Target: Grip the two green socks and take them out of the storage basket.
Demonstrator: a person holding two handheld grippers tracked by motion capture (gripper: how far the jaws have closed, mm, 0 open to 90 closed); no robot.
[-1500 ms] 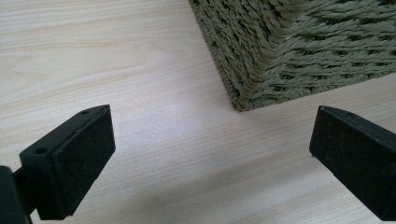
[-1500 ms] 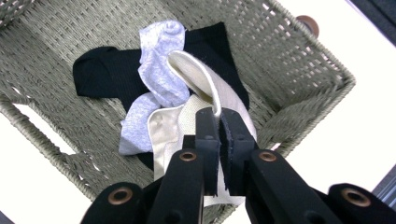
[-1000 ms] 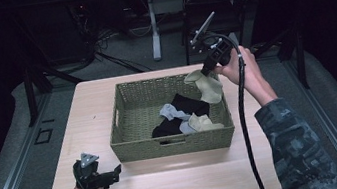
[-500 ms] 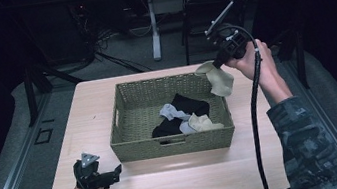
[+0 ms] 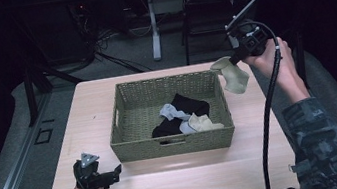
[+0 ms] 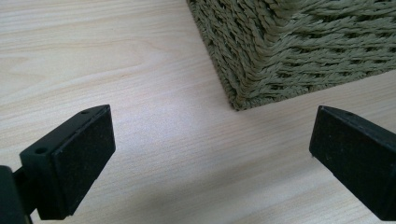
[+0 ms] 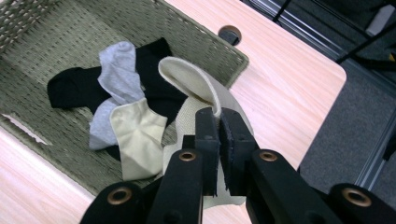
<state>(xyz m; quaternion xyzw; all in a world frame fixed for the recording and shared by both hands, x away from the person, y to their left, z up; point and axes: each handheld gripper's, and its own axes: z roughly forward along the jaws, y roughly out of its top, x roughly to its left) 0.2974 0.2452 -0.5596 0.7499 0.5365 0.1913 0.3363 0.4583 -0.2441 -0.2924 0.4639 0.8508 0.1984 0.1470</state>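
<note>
Cream fabric sock (image 5: 232, 75), soft, limp; pinched at upper edge, hanging toe-down in air just outside woven basket's right far corner, above wooden tabletop. Cuff opening gapes in right gripper view (image 7: 196, 88); body folds below.

Black sock (image 5: 186, 109) partly under others

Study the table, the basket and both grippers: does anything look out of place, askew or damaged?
Nothing looks damaged or spilled. The woven basket sits square on the table, with black, grey and cream socks heaped loosely inside. A cream sock dangles from the shut right gripper beyond the basket's far right corner. The left gripper rests open.
</note>
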